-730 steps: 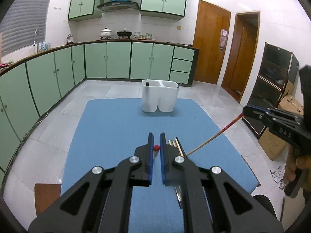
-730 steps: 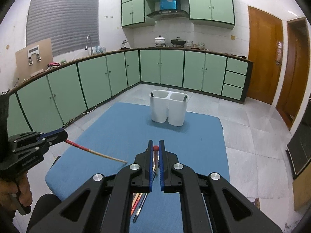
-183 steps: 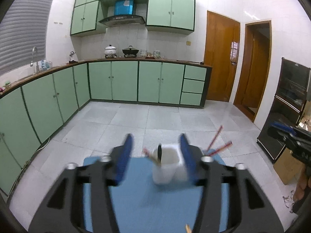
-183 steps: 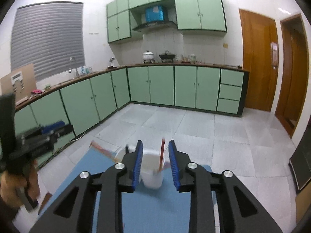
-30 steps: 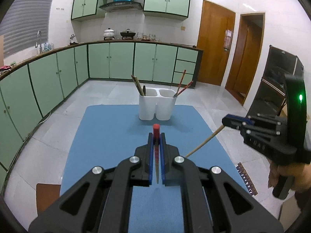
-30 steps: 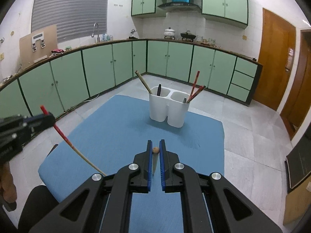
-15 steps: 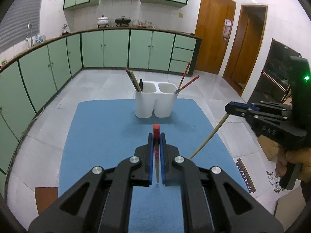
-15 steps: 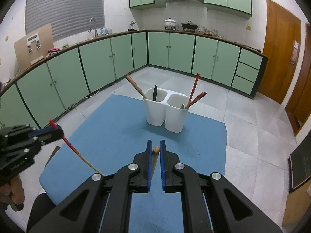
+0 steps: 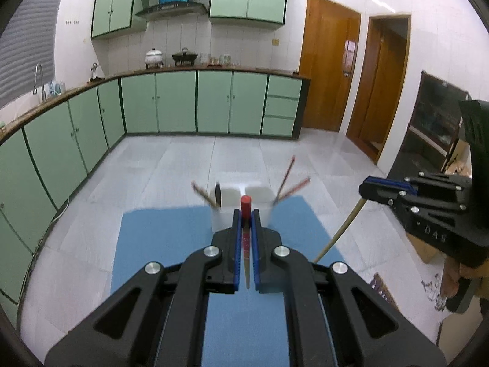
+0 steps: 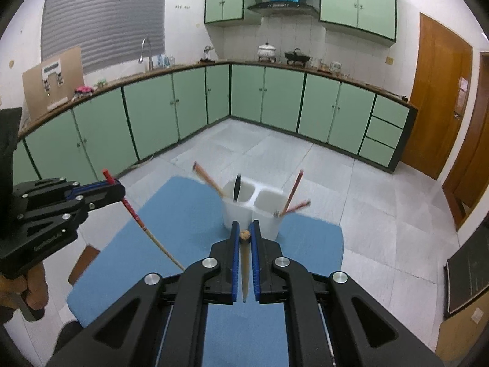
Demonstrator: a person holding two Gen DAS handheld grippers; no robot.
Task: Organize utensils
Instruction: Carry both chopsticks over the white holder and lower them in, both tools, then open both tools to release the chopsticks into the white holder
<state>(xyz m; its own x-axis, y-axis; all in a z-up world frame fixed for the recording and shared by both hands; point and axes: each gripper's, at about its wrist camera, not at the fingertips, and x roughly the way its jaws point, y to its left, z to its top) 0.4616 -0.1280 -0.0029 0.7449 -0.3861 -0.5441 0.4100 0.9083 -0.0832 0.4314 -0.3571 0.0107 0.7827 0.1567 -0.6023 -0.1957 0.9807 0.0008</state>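
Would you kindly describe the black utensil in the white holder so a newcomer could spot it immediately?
On the blue mat stands a white two-compartment holder near the far edge. In its left compartment, beside a tan chopstick leaning out leftward, is the black utensil: the only dark, nearly upright handle, while the right compartment's red chopsticks slant right.

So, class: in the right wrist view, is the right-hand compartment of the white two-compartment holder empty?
No: two red chopsticks lean out of the white two-compartment holder's right-hand compartment.

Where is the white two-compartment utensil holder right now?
The white two-compartment utensil holder stands at the blue table mat's far edge, just beyond the right gripper in its view.
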